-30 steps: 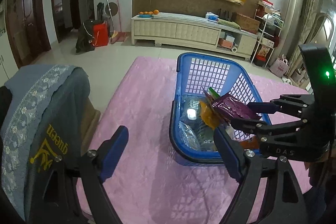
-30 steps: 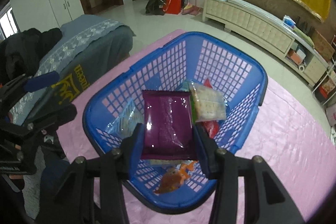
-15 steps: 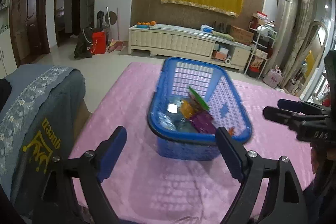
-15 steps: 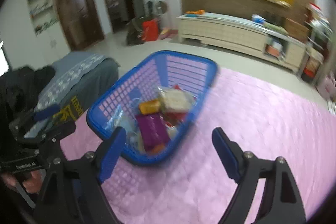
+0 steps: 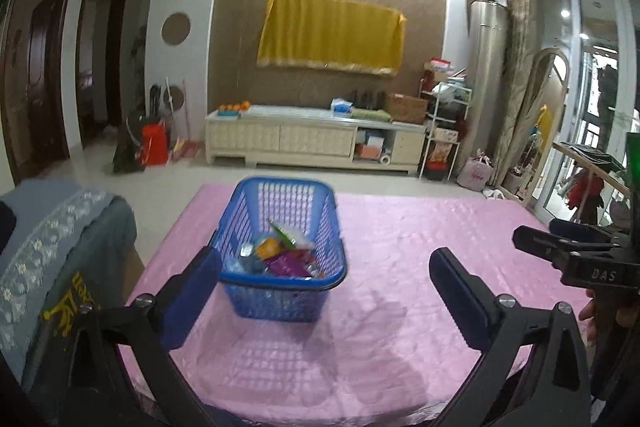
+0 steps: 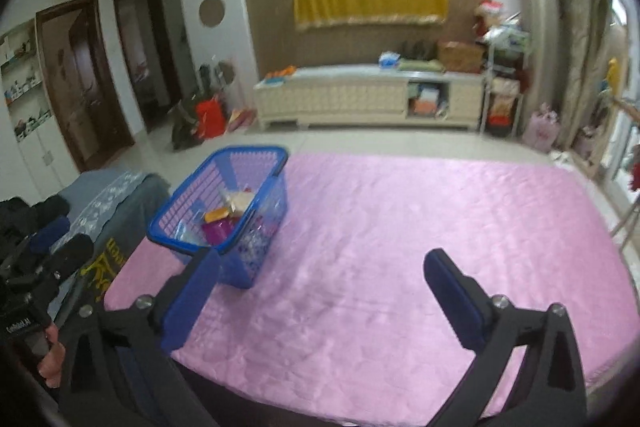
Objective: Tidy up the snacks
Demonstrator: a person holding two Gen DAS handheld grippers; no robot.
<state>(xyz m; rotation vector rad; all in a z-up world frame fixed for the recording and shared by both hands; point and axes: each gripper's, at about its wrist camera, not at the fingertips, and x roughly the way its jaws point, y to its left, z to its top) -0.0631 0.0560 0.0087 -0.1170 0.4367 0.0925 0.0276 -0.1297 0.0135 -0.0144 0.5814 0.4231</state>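
Both claws opening, empty, above pink tablecloth (image 6: 400, 227).

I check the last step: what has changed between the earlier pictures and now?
The right hand-held gripper let go of the purple packet, which now lies in the blue basket. Both it and the left hand-held gripper drew back from the basket, jaws opening, nothing between them. The basket stayed on the pink cloth.

The basket (image 5: 280, 259) stands on the tablecloth (image 5: 400, 267), toward its left side. Snack packets (image 5: 286, 259) lie inside it
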